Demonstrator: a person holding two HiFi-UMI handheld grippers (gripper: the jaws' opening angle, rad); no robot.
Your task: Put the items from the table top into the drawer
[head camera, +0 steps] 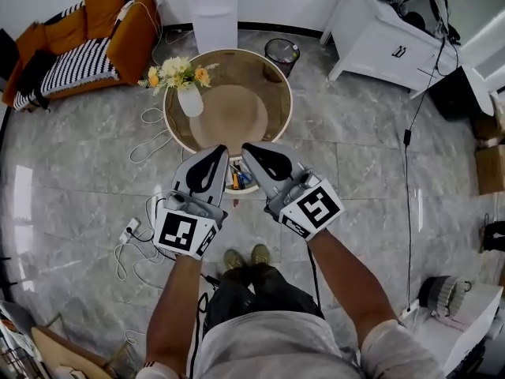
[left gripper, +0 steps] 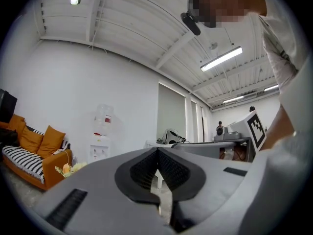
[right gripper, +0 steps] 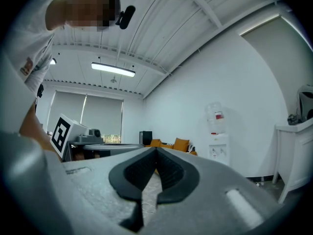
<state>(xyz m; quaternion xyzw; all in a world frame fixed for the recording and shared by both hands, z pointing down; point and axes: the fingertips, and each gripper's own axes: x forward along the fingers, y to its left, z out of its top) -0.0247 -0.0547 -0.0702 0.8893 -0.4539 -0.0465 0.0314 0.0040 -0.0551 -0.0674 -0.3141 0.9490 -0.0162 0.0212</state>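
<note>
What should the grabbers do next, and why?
Probably lower the right gripper toward the open drawer and nudge it shut. It and the left gripper are both closed and empty, small things already lie in the drawer, and the table seems to hold only the flower vase.

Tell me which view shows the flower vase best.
Head view: the vase with its flowers stands whole on the round table, seen from above. The left gripper view catches only a few of the flowers low at the left, above the left gripper body. The right gripper view does not show it.
</note>
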